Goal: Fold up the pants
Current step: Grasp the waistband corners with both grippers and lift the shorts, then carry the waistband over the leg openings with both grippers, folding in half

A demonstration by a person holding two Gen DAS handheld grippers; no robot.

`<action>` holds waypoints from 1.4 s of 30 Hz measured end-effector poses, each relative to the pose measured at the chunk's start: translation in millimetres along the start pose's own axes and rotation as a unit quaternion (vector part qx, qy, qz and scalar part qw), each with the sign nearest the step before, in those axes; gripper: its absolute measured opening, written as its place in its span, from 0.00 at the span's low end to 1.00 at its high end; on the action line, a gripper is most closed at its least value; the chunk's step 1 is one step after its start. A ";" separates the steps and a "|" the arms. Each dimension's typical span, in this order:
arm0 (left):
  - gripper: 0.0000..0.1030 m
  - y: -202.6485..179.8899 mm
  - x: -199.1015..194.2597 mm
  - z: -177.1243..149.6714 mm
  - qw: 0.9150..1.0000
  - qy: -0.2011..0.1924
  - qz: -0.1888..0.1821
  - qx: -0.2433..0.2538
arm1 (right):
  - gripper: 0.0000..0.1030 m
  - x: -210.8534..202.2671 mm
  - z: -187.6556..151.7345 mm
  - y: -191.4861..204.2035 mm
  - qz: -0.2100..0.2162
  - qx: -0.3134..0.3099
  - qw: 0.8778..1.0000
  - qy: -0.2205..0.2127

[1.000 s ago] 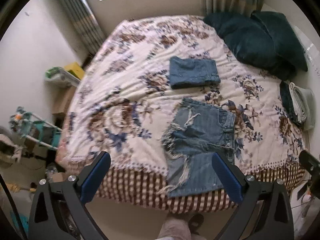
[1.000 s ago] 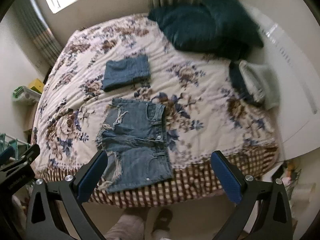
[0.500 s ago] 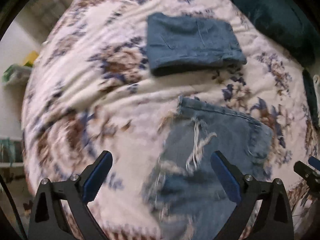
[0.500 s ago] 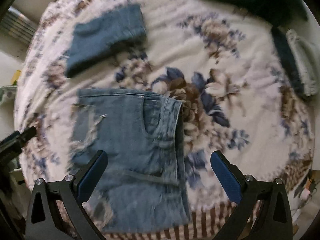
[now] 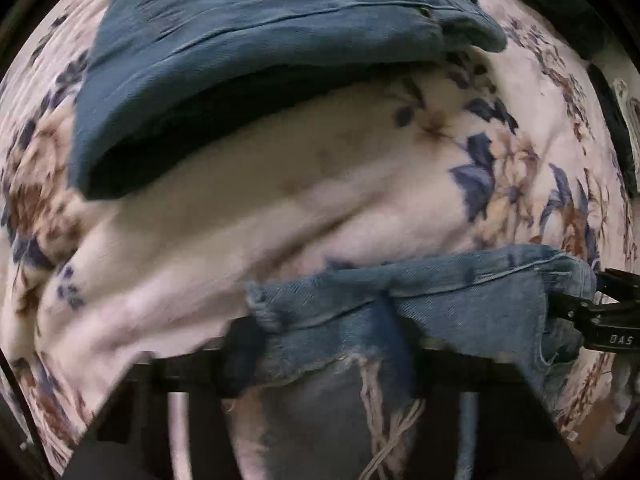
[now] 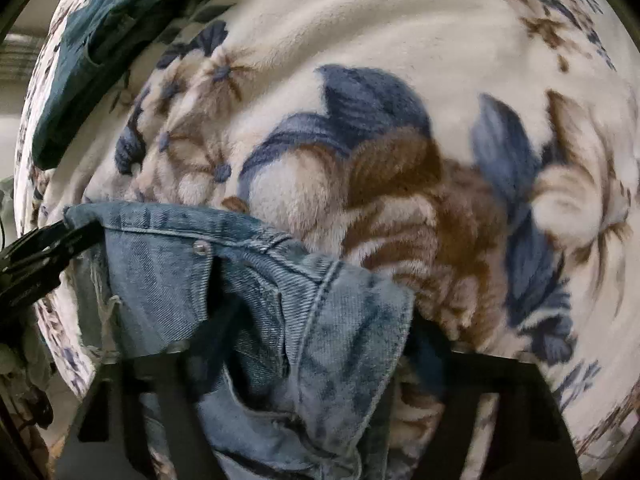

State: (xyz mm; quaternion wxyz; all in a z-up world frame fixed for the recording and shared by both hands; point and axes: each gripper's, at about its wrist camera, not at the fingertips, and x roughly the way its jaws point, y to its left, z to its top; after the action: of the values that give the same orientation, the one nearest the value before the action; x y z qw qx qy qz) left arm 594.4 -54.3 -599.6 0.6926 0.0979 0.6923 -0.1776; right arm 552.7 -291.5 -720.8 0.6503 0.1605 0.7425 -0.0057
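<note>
Light-blue frayed denim shorts (image 5: 420, 300) lie on the floral blanket. My left gripper (image 5: 324, 344) is down at the shorts' far hem corner, its blue fingers (image 5: 396, 340) straddling the frayed edge, narrowed and partly hidden by cloth. My right gripper (image 6: 316, 344) is at the waistband corner (image 6: 352, 320), denim bunched between its fingers. Each gripper shows in the other's view, at the edges: the right one in the left wrist view (image 5: 600, 320), the left one in the right wrist view (image 6: 36, 256).
A folded darker denim garment (image 5: 260, 52) lies just beyond the shorts on the floral blanket (image 5: 280, 200); it also shows at the upper left of the right wrist view (image 6: 100, 48). The blanket (image 6: 400, 60) fills the remainder.
Both grippers dropped from high above the bed down onto the shorts' far edge. Their fingers went from wide open to narrowed around the denim at the hem and waistband corners.
</note>
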 end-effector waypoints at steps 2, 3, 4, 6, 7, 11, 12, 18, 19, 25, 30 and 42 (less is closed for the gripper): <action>0.10 -6.2 -4.5 -2.0 1.000 -0.015 -0.004 -0.001 | 0.45 -3.2 -1.6 0.5 0.007 -0.005 1.000 -0.015; 0.09 -9.0 -8.5 -4.5 1.000 -0.024 0.007 -0.002 | 0.42 -5.2 -3.3 0.2 0.012 -0.006 1.000 -0.019; 0.08 -11.4 -14.3 -8.2 0.999 -0.033 0.013 -0.006 | 0.36 -9.5 -6.0 0.0 0.019 -0.008 0.999 -0.027; 0.08 -14.2 -30.7 -19.0 0.998 -0.053 0.015 -0.018 | 0.31 -21.2 -14.7 4.5 0.019 -0.022 0.999 -0.040; 0.08 -15.4 -42.6 -25.9 0.998 -0.062 0.013 -0.023 | 0.30 -27.8 -19.2 7.1 0.018 -0.030 0.998 -0.047; 0.08 -17.9 -89.6 -54.1 0.993 -0.105 0.007 -0.054 | 0.29 -60.8 -40.8 20.8 0.023 -0.052 0.996 -0.070; 0.08 -18.6 -100.6 -63.9 0.991 -0.117 0.003 -0.063 | 0.28 -73.3 -48.5 27.9 0.023 -0.057 0.995 -0.074; 0.08 -34.9 -164.0 -132.2 0.979 -0.175 -0.009 -0.104 | 0.27 -140.1 -110.5 38.8 0.041 -0.096 0.988 -0.111; 0.08 -39.9 -178.1 -157.9 0.976 -0.183 -0.014 -0.114 | 0.27 -149.1 -126.1 36.7 0.043 -0.101 0.987 -0.114; 0.08 -69.3 -191.0 -273.6 0.970 -0.154 -0.047 -0.183 | 0.26 -162.5 -237.1 23.4 0.047 -0.142 0.983 -0.111; 0.08 -100.4 -130.8 -361.6 0.970 -0.061 -0.056 -0.231 | 0.26 -121.9 -323.2 4.3 0.026 -0.182 0.982 -0.055; 0.74 -87.3 -58.9 -436.9 0.951 0.012 -0.034 -0.307 | 0.82 -57.1 -398.1 -48.4 -0.038 -0.257 0.961 0.099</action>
State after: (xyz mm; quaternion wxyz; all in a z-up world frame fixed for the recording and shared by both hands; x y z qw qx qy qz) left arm 158.6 38.8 -541.3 0.6746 -0.1412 0.7242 0.0215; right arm 163.0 -264.1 -613.9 0.5921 -0.0405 0.7852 0.1768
